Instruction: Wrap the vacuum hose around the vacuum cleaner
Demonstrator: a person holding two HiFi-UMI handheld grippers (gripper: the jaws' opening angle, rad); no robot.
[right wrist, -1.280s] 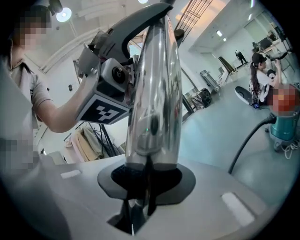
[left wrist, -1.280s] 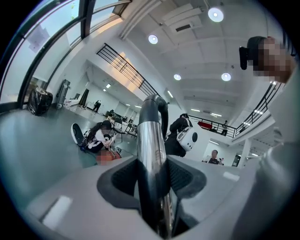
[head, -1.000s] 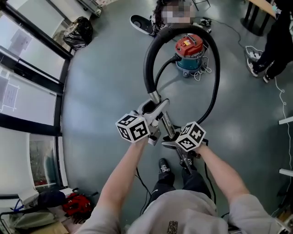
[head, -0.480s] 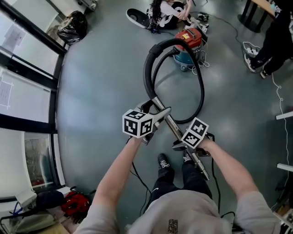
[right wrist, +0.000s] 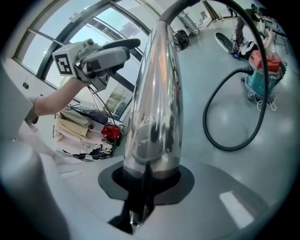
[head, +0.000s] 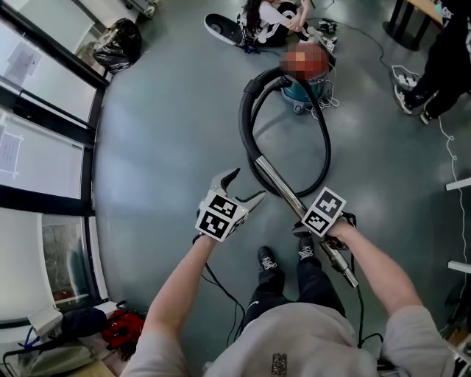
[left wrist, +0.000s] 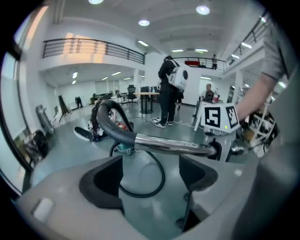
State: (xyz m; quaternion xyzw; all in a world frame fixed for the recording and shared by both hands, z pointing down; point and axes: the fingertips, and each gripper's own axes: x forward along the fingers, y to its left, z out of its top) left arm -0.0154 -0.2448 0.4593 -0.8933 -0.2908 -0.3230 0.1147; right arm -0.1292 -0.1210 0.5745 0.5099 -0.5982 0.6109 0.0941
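The right claw (head: pixel 313 221) pinches the wand (head: pixel 280 184). Its long axis runs away from the person into the hose (head: pixel 246 118), which loops to the vacuum (head: pixel 307 94), well apart on the floor (head: pixel 162 132). The left claw (head: pixel 246 185) is spread, empty, beside the wand and nearer the hose.

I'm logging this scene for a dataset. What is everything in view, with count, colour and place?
vacuum cleaner: one, red top, teal base, on the floor ahead
hose: one, black, looping from cleaner to wand
metal wand: one, chrome, clamped by right gripper
black bag: one, by the windows
red bag: one, floor near left
seated person: one, behind cleaner
standing person: one, dark clothes, far right
left gripper: grey, open, empty
right gripper: grey, shut on wand
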